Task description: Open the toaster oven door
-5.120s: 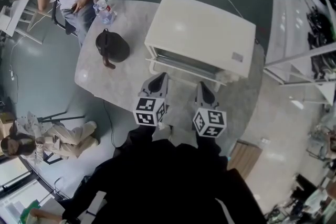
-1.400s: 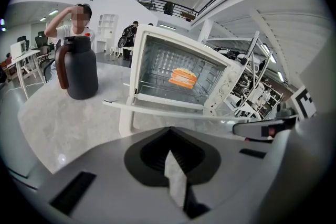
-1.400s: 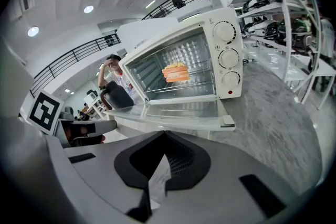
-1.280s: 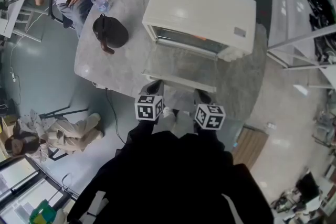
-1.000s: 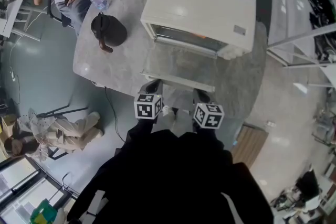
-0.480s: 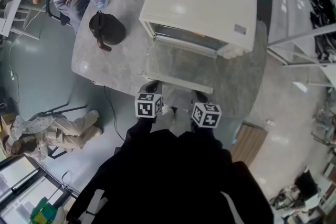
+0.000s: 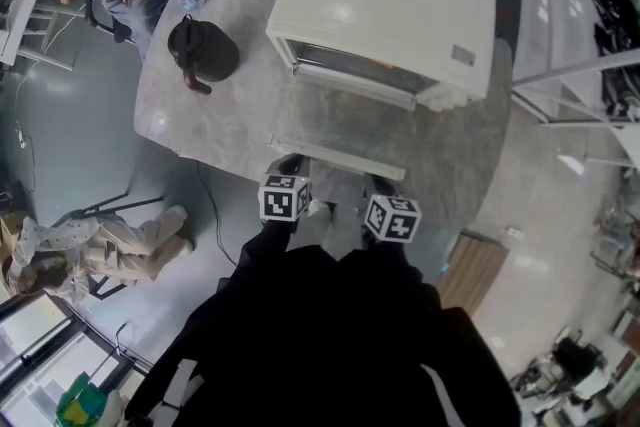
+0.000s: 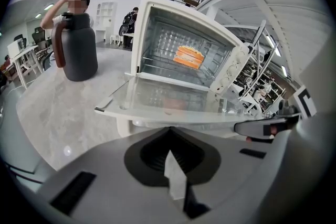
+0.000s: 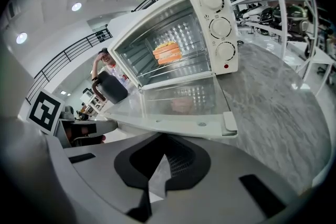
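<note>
The toaster oven door point(image 7: 345, 120) lies open flat; left tool point(image 7: 290, 165) and right tool point(image 7: 381, 185) (jaws together on both) sit near its front edge.

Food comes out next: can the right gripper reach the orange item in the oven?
Probably yes: the door lies flat open and nothing blocks the orange item from the right gripper.

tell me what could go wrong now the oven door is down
The left tongs and right tongs sit at the door's front edge; pressing down there might strain its hinges or tip the oven.
The door reaches almost to the table edge, so the person's body could bump it.
</note>
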The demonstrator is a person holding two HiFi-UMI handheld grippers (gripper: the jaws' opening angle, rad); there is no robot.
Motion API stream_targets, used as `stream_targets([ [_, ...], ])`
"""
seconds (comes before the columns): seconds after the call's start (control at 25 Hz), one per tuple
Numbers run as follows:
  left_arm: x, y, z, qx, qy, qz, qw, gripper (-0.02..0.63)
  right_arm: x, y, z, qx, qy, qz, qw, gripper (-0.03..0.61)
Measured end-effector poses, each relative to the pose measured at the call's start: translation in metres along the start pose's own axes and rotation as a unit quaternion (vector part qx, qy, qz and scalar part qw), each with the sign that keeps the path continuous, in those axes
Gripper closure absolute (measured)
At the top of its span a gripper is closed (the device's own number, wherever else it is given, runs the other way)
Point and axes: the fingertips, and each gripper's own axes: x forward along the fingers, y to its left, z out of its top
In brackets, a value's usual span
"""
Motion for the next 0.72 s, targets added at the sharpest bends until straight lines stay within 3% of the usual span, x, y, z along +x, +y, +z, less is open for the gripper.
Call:
stream_targets([
  [0.72,0.023,0.007,-0.022,0.008,0.031,0.0,0.9995,0.611,0.018,-0.012,-0.025,0.026,0.019,-0.009,0.999,0.575],
])
